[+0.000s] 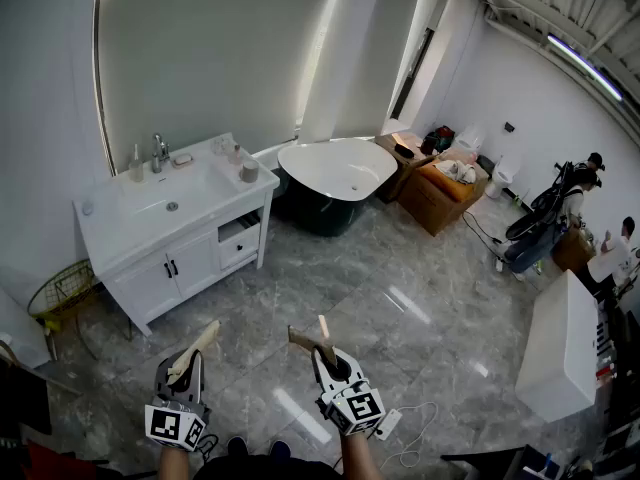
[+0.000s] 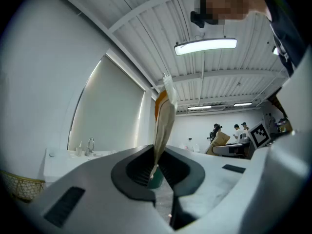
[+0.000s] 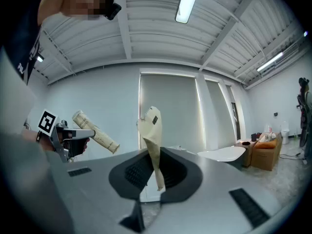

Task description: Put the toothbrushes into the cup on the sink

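Left gripper [image 1: 186,366] is low in the near left of the head view, fingers clenched on a paper-wrapped toothbrush, the left toothbrush [image 1: 196,349], which sticks up and out past the fingers. The left gripper view shows the same: left gripper [image 2: 156,172] pinches the lower end of the left toothbrush [image 2: 164,123], and the wrapper rises tilted slightly right.

Right gripper [image 1: 326,352] is just right of it, also near, fingers clenched on the right toothbrush [image 1: 308,338], also paper-wrapped. In the right gripper view the right gripper [image 3: 156,175] grips the right toothbrush [image 3: 152,139] near its bottom, wrapper top folded over. The left gripper [image 3: 68,139] shows there at left with the left toothbrush [image 3: 95,130].

Both toothbrushes are well apart from the cup [image 1: 249,171], which stands at the right end of the white vanity table [image 1: 105,224], far left, beside the sink [image 1: 166,198]. The faucet [image 1: 160,151] is behind the sink. The bathtub [image 1: 335,168] is right of the table.
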Demonstrator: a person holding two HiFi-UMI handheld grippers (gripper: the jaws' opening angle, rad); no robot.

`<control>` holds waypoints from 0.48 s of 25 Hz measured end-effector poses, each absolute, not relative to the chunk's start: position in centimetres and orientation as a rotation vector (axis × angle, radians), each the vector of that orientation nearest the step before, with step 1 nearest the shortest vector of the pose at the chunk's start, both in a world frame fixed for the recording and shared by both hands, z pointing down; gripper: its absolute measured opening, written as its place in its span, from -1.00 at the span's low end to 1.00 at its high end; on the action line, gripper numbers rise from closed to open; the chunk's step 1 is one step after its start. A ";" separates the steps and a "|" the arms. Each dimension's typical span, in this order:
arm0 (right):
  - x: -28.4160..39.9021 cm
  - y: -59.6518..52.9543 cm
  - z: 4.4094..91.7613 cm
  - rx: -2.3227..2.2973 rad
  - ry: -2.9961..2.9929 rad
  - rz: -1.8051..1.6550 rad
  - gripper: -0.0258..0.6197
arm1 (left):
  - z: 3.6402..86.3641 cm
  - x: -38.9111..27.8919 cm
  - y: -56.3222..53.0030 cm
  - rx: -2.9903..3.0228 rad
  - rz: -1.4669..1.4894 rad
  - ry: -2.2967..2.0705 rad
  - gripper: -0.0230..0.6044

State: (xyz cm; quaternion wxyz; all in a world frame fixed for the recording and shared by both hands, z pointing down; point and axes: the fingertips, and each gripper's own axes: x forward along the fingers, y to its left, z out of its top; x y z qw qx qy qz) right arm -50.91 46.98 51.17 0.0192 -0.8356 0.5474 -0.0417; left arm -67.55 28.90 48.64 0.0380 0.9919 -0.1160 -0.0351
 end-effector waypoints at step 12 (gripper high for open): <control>-51.9 46.5 50.5 -2.568 1.723 -0.087 -0.77 | 49.4 -67.6 28.7 3.038 -0.091 -0.334 -0.78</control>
